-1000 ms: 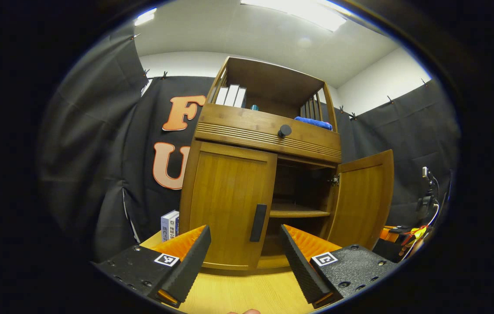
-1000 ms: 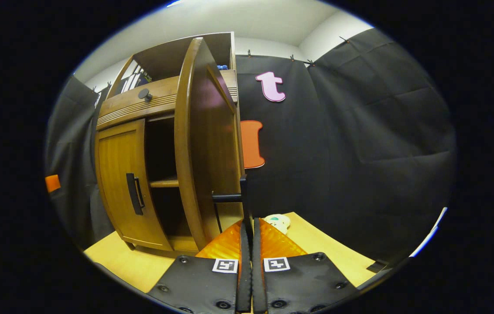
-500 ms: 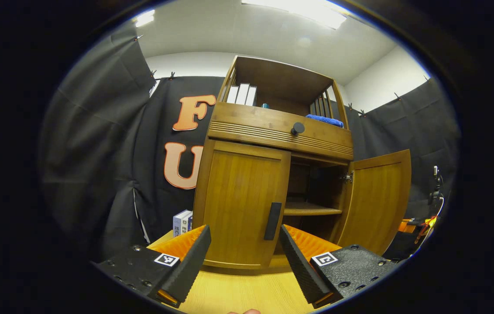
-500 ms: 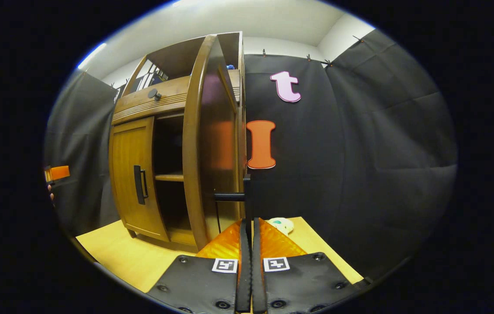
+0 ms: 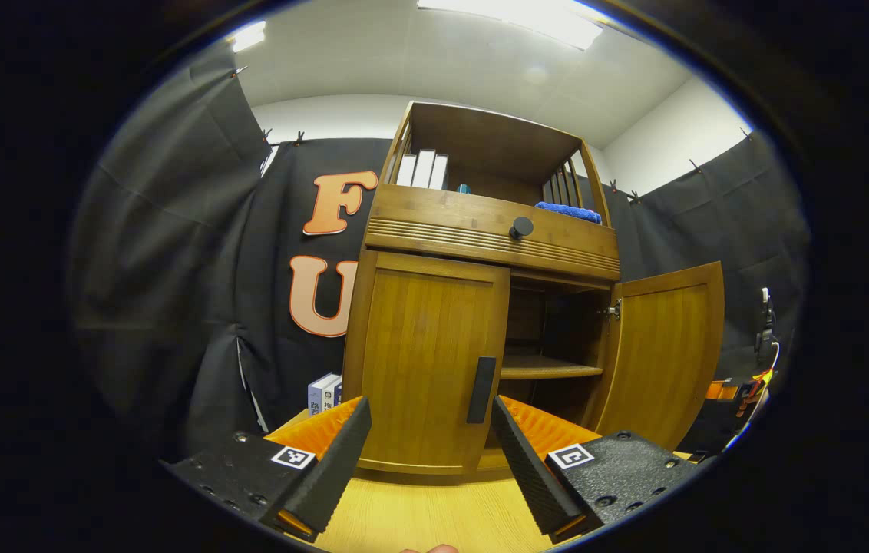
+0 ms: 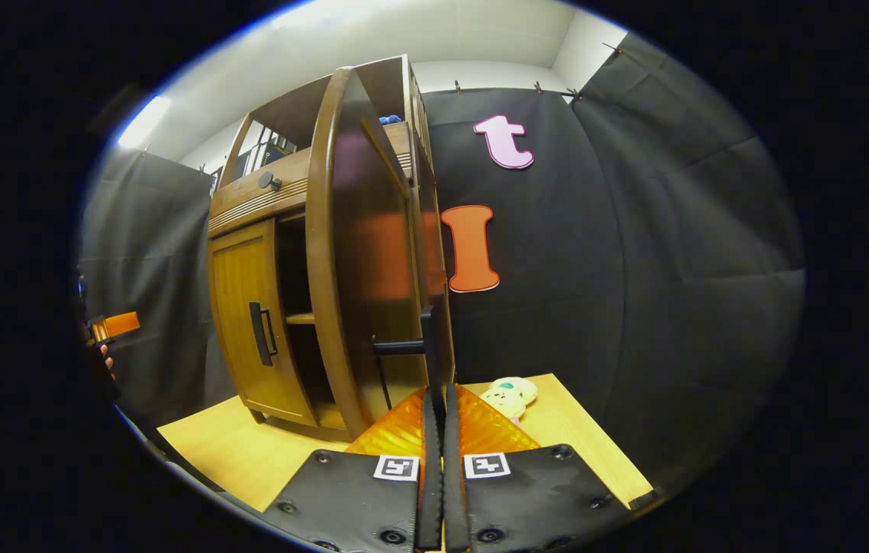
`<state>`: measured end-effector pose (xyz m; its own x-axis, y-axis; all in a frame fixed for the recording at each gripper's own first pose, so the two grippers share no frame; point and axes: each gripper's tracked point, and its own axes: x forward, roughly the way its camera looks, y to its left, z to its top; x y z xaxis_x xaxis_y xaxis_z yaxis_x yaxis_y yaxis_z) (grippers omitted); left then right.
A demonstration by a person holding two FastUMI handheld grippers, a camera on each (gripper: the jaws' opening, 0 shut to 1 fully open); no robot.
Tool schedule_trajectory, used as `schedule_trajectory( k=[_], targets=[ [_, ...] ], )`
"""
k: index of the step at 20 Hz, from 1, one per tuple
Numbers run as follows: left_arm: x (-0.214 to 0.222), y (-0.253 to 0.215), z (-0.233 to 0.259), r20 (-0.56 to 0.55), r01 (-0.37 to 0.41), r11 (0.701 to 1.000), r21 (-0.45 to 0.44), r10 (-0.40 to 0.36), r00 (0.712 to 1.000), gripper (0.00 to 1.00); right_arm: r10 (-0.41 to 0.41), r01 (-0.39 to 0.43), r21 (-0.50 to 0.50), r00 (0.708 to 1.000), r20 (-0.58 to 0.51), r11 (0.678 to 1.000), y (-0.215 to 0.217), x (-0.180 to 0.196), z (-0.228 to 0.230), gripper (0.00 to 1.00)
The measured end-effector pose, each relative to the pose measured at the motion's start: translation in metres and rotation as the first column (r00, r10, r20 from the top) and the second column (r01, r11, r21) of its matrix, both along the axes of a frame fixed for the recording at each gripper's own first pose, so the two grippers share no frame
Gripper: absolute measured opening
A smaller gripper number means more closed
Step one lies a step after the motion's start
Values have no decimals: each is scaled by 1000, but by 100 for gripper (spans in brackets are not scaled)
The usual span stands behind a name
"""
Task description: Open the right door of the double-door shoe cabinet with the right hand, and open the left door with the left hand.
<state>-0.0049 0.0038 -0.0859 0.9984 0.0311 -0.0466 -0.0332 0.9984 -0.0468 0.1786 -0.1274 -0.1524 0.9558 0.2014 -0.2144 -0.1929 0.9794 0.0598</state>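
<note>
Right gripper (image 6: 435,415): jaws closed on the right door handle (image 6: 428,346), right door (image 6: 361,253) swung wide, edge-on to its camera. Left gripper (image 5: 428,442): jaws open, empty, facing the closed left door (image 5: 423,361). Step in hand: left door. Its handle (image 5: 480,389) runs vertical at the inner edge; next, jaws must straddle it, close, pull outward. Cabinet (image 5: 480,230) stands upright mid-tabletop (image 5: 419,522)
</note>
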Motion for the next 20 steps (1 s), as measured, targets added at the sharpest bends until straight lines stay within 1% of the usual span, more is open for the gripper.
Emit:
schedule_trajectory(
  k=[1, 2, 3, 4, 6, 7, 8, 9, 10, 11, 12, 13, 14, 16, 17, 18, 20],
  targets=[
    [0, 0, -1, -2, 3, 1000, 2, -3, 1000, 95, -24, 24, -9, 1000, -2, 1000, -10, -5, -1, 8],
    [1, 0, -1, -4, 5, 1000, 4, -5, 1000, 95, -46, 46, 0, 999, -2, 999, -18, -9, -1, 8],
    [1, 0, -2, -4, 7, 1000, 5, -7, 1000, 93, -53, 53, 25, 999, -3, 998, -20, -16, 0, 8],
    [2, -1, -3, -4, 10, 1000, 5, -10, 1000, 95, -68, 68, 33, 998, -4, 997, -23, -21, -1, 8],
    [6, -4, -5, -4, 19, 1000, 4, -19, 1000, 95, -113, 112, 2, 994, 0, 994, -32, -32, -3, 8],
    [9, -7, -6, -6, 28, 1000, 2, -28, 1000, 95, -123, 123, -3, 992, 2, 992, -33, -38, -2, 8],
    [9, -10, -7, -7, 37, 999, 1, -37, 999, 98, -130, 130, -3, 991, 2, 991, -31, -44, 0, 8],
    [10, -13, -8, -7, 44, 999, 0, -44, 999, 93, -137, 137, 0, 991, 3, 991, -29, -50, 2, 8],
    [11, -15, -10, -8, 50, 999, -2, -50, 999, 95, -143, 143, 1, 990, 7, 990, -24, -54, 3, 8],
    [12, -17, -12, -10, 56, 998, -6, -57, 998, 93, -154, 154, -9, 988, 5, 988, -22, -60, 5, 8],
    [13, -19, -14, -13, 63, 998, -11, -63, 998, 95, -178, 178, -18, 984, 1, 984, -22, -63, 5, 8],
    [12, -21, -15, -17, 68, 998, -15, -68, 998, 95, -195, 195, -10, 981, -1, 981, -20, -67, 9, 8],
    [13, -22, -18, -20, 70, 997, -17, -71, 997, 95, -201, 201, 15, 980, 0, 979, -12, -70, 15, 8],
    [14, -22, -22, -29, 73, 997, -16, -73, 997, 95, -189, 188, 55, 982, 24, 981, 13, -77, 31, 8],
    [15, -21, -24, -33, 70, 998, -12, -70, 997, 95, -180, 177, 56, 983, 42, 983, 24, -80, 39, 8],
    [16, -19, -25, -34, 65, 998, -8, -65, 997, 93, -172, 169, 46, 984, 54, 984, 35, -81, 44, 8],
    [18, -15, -28, -39, 56, 998, -2, -56, 998, 93, -140, 139, 29, 988, 57, 990, 61, -84, 51, 8]
  ],
)
